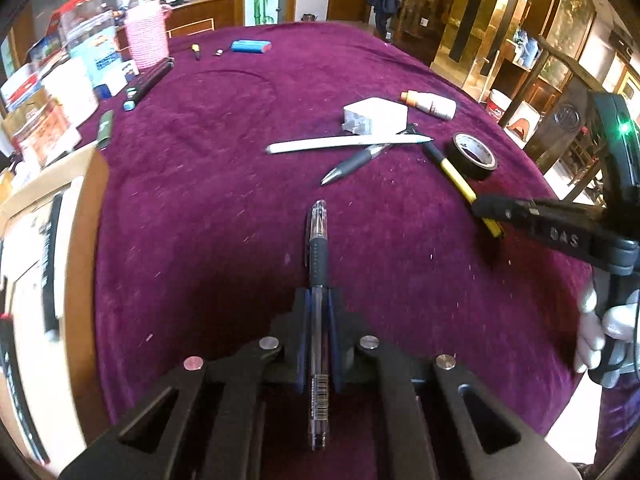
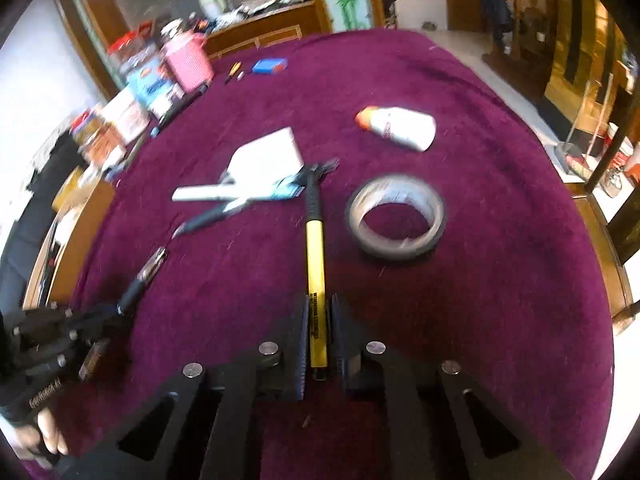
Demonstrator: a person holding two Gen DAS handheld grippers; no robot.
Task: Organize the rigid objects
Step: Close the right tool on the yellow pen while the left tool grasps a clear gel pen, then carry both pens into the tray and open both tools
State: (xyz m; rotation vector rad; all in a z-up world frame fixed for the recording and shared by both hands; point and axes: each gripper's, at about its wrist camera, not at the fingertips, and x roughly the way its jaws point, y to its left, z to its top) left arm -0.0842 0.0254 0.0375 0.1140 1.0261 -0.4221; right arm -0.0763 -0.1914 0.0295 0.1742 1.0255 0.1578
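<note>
My left gripper (image 1: 318,294) is shut on a clear gel pen (image 1: 317,240) with a black grip, held just above the purple cloth (image 1: 200,200). My right gripper (image 2: 319,312) is shut on a yellow and black pen (image 2: 315,240) that points away along the cloth; it also shows in the left wrist view (image 1: 452,170), with the right gripper (image 1: 486,204) on its near end. Beyond lie a white pen (image 1: 344,144), a grey pen (image 1: 356,162), a white charger block (image 1: 376,116), a black tape roll (image 1: 474,154) and a small white bottle (image 1: 430,104).
A cardboard box (image 1: 60,240) with pens inside stands at the left table edge. Boxes, jars and a pink basket (image 1: 147,38) crowd the far left. A blue case (image 1: 251,46) and small items lie at the far side. The table edge falls off at the right.
</note>
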